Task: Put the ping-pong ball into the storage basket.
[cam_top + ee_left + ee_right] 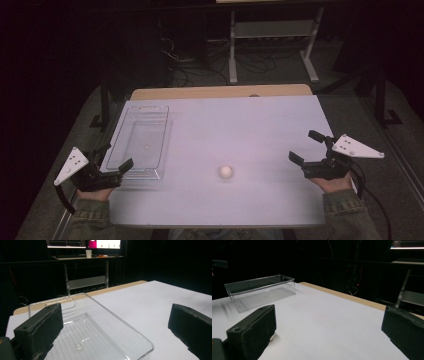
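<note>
A small white ball (pixel 225 171) lies on the white table (pixel 240 125), near the front middle, with nothing touching it. A clear plastic tray (pixel 140 142) stands empty at the table's left side. My left gripper (pixel 115 158) is open at the tray's near corner; in the left gripper view its jaws stand wide apart over the tray (pixel 100 337). My right gripper (pixel 306 147) is open at the right edge, pointing left across the table. The right gripper view has the tray (pixel 259 288) far off, and a white sliver behind the left jaw.
A wooden strip (pixel 220 92) runs along the table's far edge. Beyond it stands a desk frame (pixel 272 40) with cables on the dark floor. A desk with screens and a paper cup (pixel 88 253) sits farther back.
</note>
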`<state>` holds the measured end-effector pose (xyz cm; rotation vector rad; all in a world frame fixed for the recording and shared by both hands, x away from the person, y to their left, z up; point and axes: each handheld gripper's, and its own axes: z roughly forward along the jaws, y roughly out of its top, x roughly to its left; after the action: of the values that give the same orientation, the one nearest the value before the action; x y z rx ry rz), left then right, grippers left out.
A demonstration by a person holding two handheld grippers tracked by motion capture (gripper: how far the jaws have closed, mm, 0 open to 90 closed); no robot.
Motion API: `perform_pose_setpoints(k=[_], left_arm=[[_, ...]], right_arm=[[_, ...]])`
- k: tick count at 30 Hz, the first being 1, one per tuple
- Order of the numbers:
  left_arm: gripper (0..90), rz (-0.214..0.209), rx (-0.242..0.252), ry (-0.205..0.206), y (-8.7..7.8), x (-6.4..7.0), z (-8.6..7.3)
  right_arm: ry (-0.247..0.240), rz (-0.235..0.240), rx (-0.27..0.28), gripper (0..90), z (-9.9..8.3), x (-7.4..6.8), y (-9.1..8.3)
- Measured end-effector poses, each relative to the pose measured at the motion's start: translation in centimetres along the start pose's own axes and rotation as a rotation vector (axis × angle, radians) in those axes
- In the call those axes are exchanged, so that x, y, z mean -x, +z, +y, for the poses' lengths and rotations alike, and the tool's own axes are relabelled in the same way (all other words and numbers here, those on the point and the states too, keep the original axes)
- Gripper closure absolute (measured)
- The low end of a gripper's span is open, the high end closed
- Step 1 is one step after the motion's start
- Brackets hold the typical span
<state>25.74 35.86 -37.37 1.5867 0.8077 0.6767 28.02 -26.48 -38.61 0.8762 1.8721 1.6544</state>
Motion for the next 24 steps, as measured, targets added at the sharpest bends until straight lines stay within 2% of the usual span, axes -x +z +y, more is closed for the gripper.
perform_pose_setpoints(k=[3, 4, 8, 11, 14, 24], left_arm=[[0.0, -0.029, 0.002, -0.012, 0.1, 0.1, 0.1], [0.0, -0.033, 0.000, -0.002, 0.1, 0.2, 0.2], [0.0, -0.022, -0.004, -0.005, 0.1, 0.3, 0.5], [0.0, -0.021, -0.031, 0.002, 0.3, 0.5, 0.6], [0.0, -0.021, -0.078, 0.040, 0.7, 1.0, 0.7], [0.0, -0.090, -0.142, 0.059, 2.0, 1.8, 1.7]], right_arm=[[-0.004, -0.010, 0.001, 0.0, 0.0, 0.0, -0.2], [-0.003, -0.012, 0.000, 0.0, -0.1, 0.1, -0.3], [0.016, -0.015, 0.002, 0.0, -0.3, 0.3, -0.5], [0.017, -0.021, 0.012, 0.0, -0.3, 0.4, -0.8], [0.022, -0.032, 0.018, 0.0, -0.2, 0.4, -1.0], [0.008, -0.031, -0.014, 0.0, -0.5, 0.4, -0.9]])
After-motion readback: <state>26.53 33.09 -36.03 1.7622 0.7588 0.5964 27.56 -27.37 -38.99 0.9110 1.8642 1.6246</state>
